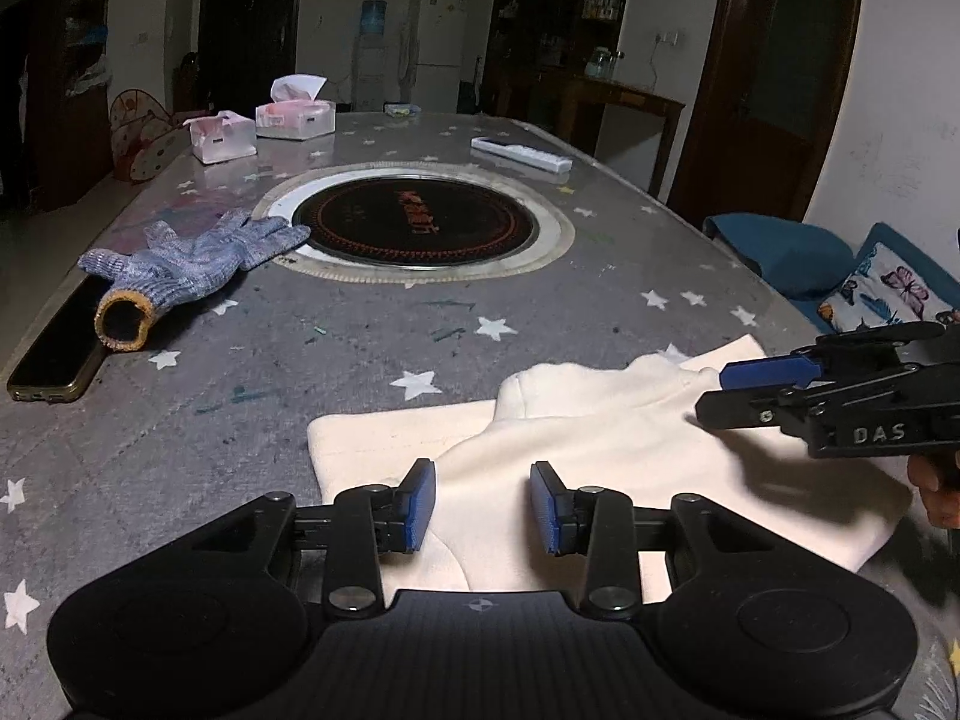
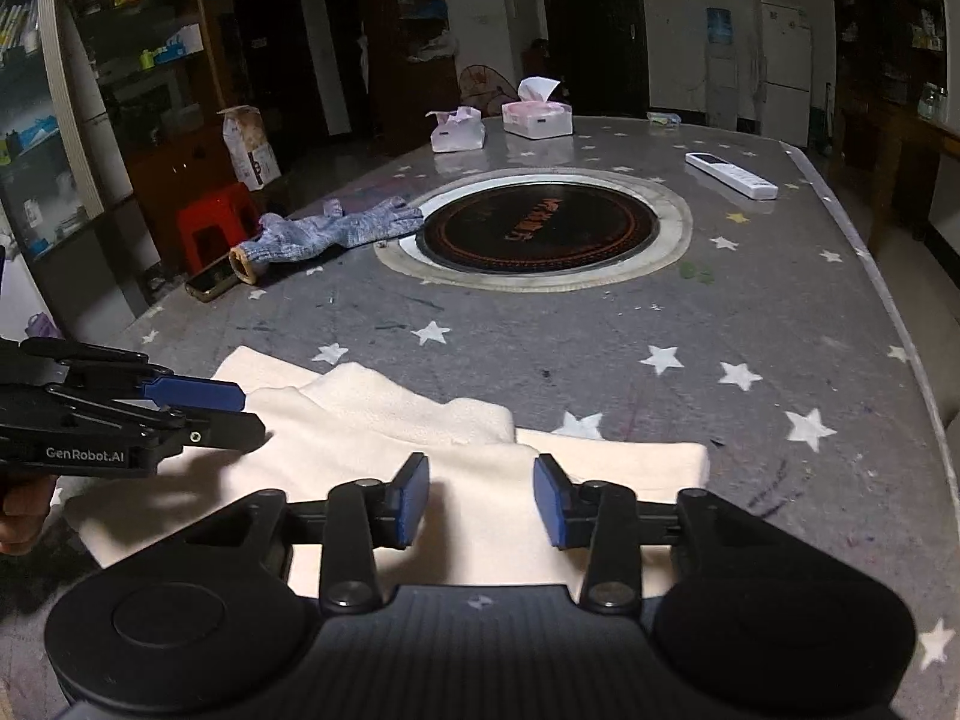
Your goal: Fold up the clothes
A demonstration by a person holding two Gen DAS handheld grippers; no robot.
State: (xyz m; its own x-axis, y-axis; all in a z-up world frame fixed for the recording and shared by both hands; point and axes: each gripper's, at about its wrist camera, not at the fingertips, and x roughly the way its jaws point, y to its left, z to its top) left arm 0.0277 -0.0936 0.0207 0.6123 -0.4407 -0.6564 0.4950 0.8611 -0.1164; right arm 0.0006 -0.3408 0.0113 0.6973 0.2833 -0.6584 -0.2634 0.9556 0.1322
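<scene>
A cream fleece garment (image 1: 600,444) lies partly folded at the near edge of the star-patterned table (image 1: 360,360); it also shows in the right wrist view (image 2: 384,438). My left gripper (image 1: 482,504) is open and empty, hovering just above the garment's near left part. My right gripper (image 2: 481,501) is open and empty above the garment's near right part. Each gripper shows side-on in the other's view: the right one (image 1: 714,390) over the garment's right side, the left one (image 2: 249,411) over its left side.
A blue knitted glove (image 1: 180,270) and a phone (image 1: 54,348) lie at the table's left edge. A round induction hob (image 1: 414,225) sits mid-table. Two tissue packs (image 1: 294,114) and a white remote (image 1: 521,153) lie at the far end. A blue sofa (image 1: 810,252) stands right of the table.
</scene>
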